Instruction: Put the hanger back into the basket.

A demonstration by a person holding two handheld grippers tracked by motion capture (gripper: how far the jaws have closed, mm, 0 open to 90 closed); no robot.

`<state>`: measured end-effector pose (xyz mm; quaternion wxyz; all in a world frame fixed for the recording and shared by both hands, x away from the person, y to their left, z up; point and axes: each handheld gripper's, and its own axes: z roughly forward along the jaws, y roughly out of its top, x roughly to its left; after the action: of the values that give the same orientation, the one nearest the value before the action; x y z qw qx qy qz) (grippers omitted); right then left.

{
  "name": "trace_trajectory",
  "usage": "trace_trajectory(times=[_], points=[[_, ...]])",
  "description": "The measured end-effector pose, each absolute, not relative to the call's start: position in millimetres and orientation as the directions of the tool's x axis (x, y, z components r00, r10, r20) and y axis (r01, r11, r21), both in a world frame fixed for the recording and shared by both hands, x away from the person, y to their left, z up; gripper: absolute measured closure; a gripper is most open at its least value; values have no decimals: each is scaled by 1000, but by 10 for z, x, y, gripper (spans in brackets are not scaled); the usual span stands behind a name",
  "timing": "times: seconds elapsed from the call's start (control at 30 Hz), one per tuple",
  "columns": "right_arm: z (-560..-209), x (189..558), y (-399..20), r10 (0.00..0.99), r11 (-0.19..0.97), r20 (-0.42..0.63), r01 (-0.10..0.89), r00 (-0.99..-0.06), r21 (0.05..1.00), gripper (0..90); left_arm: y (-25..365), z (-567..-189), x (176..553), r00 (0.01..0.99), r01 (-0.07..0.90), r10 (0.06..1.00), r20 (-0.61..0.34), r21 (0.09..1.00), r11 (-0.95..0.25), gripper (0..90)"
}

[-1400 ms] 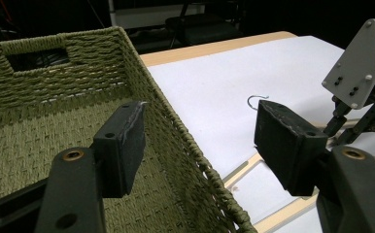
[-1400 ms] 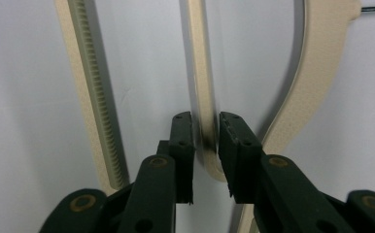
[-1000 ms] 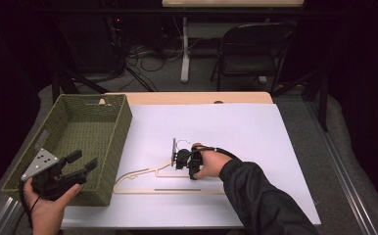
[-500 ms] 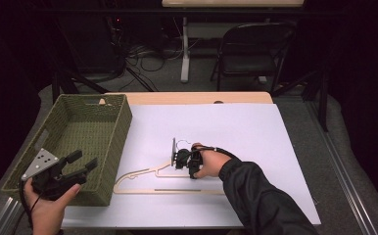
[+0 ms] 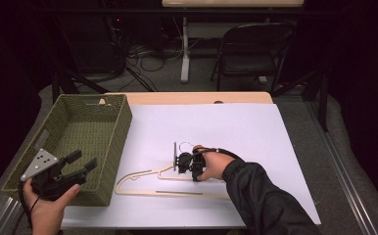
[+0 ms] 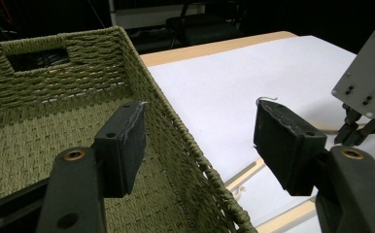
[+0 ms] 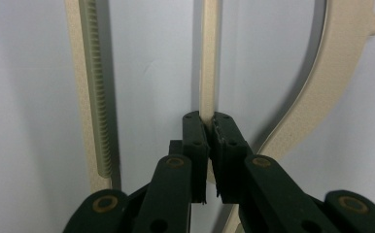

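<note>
A pale wooden hanger (image 5: 148, 182) lies flat on the white table cover, its wire hook (image 5: 186, 144) pointing away from me. My right gripper (image 5: 184, 161) sits over the hanger's middle, shut on a thin inner bar (image 7: 207, 58) of the hanger (image 7: 316, 97), as the right gripper view (image 7: 211, 121) shows. A person's hand holds my left gripper (image 5: 85, 160) open above the near right corner of a green woven basket (image 5: 123, 132). Its jaws (image 6: 200, 138) straddle the basket's right wall (image 6: 176, 126) with nothing between them.
The basket's inside looks bare. A white sheet (image 5: 236, 132) covers most of the wooden table. The right gripper's grey plate (image 6: 365, 73) shows at the right of the left gripper view. A black chair (image 5: 250, 54) stands beyond the table's far edge.
</note>
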<state>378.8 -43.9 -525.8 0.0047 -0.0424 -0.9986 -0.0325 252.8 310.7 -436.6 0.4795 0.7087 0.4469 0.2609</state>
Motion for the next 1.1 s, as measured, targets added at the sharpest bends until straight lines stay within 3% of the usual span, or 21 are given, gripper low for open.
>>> trace_trajectory(times=[0.5,1.1], points=[[-5177,3669,-538,55,995,-71,49,-996,85,856,2945,-4349,2530,520,371,854,-27,908,-197,372],[-4972,3352,-846,7,992,-218,-20,-976,124,856,2124,-4473,2696,701,406,713,-36,841,-357,374]])
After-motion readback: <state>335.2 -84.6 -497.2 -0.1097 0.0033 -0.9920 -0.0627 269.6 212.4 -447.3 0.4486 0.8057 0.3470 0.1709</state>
